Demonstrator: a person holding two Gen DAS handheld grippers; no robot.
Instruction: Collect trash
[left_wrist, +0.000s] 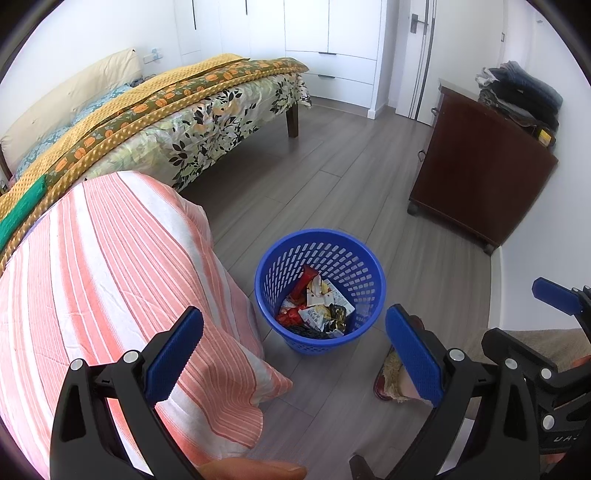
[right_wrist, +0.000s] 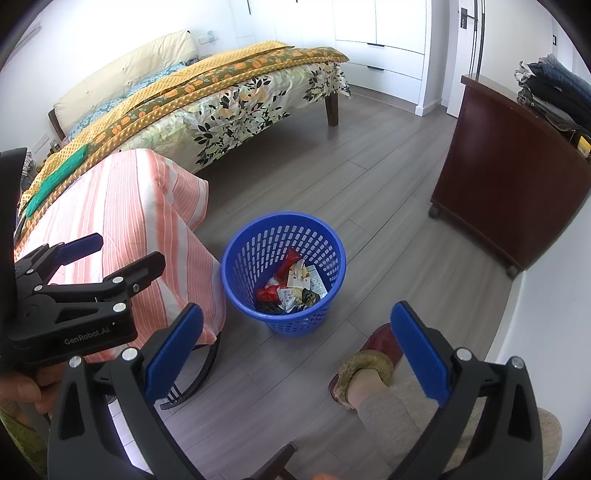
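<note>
While both tools hang above the floor, the left gripper (left_wrist: 295, 354) stands with its blue-padded jaws spread wide and nothing between them; the right gripper (right_wrist: 297, 354) is likewise spread and empty. Directly ahead of and below both claws sits the round blue perforated plastic waste basket (left_wrist: 334, 240) on the grey wood-plank floor (left_wrist: 332, 155), holding a heap of crumpled red, white and gold snack wrappers (left_wrist: 316, 306). Just left of the claws, close beside the basket, stands a surface draped in an orange-and-white striped cloth (left_wrist: 110, 277); no loose litter shows on it or on the visible floor. Beyond lie the floral-covered bed (left_wrist: 207, 110) and, to the right, a dark brown wooden cabinet (left_wrist: 476, 177).

Judgement: collection appears largely done. Any further piece should be sought outside these views, carried over the rim centre, and released low so it does not bounce off the wall.
</note>
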